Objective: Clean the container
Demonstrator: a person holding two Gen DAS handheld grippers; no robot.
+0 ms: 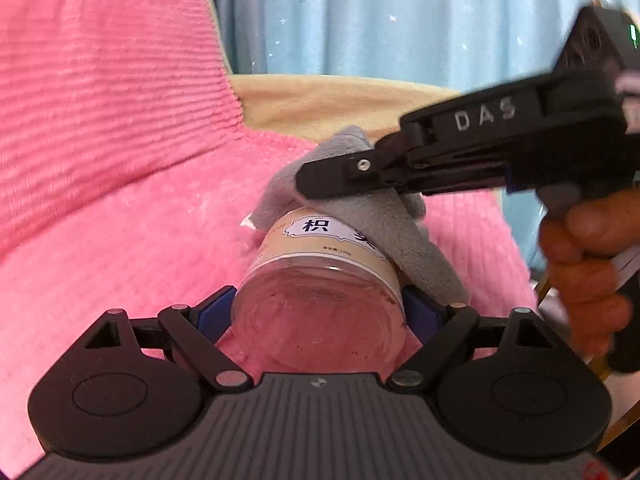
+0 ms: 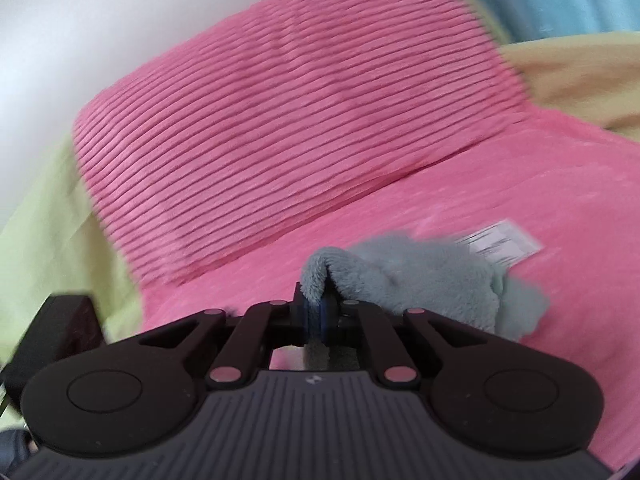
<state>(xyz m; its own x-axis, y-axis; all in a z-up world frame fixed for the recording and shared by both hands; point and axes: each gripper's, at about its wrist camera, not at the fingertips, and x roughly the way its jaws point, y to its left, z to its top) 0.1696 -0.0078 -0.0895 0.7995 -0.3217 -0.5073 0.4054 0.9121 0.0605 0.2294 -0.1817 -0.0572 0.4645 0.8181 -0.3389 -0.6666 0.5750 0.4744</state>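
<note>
- One container [image 1: 320, 280], one grey cloth [image 1: 384, 216] and two grippers, one in each hand.
- The left gripper [image 1: 320, 316] has its fingers [image 1: 214, 314] spread about as wide as the jar and clamped on it, a blue pad pressing each side near the clear base.
- The container is a clear plastic jar with a tan label bearing Chinese characters; it lies tipped over between the left fingers, base toward the camera, mouth pointing away.
- The right gripper [image 2: 316, 312] has its fingers [image 2: 306, 314] drawn nearly together, pinching a fold of the grey cloth between the blue pads.
- From the left wrist view, the right fingertip [image 1: 320, 178] reaches in just above the jar, and the cloth is draped over the jar's upper side and far end, touching the label and trailing down beside the right-hand pad.
- A bare hand [image 1: 584, 264] grips the right gripper's handle, off to the right of the jar.
- Beneath both sets of fingers lies a pink fleece blanket [image 2: 480, 200]; beyond it one ribbed pink pillow [image 2: 280, 120].
- Past the cloth, a white printed label [image 2: 500, 244] shows, blurred.
- Furthest out, a tan cover [image 1: 340, 100] and a pale blue curtain [image 1: 400, 12].
</note>
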